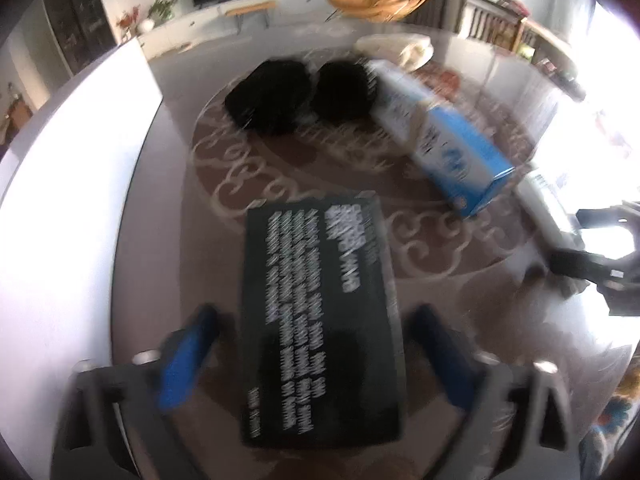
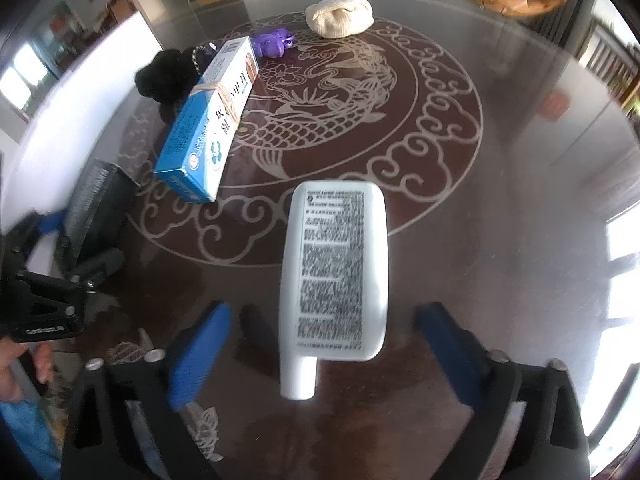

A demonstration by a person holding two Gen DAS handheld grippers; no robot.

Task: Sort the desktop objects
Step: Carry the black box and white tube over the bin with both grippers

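My left gripper (image 1: 316,360) points down over the black box (image 1: 320,320), which lies flat on the table (image 1: 460,320) near its left edge. The box sits between the blue pads (image 1: 188,356); there's a gap on both sides, so no grip. The picture is blurred.

My right gripper (image 2: 320,352) points down over the white bottle (image 2: 336,272), lying on its side with the cap toward me, at the near rim of the round fish pattern in the middle of the table. The bottle is between the pads (image 2: 200,356), with clear gaps either side, so nothing is held.

The blue and white box (image 2: 208,120) lies flat, left of the pattern's centre, with a rubber band round its middle. Black cloth bundles (image 1: 300,96) sit just beyond it, touching or nearly touching its far end. A purple toy (image 2: 274,44) is by the box's far end. A cream cloth lump (image 2: 340,16) is toward the far edge of the table. The black box and white bottle are well apart, with the blue and white box between them and further back.
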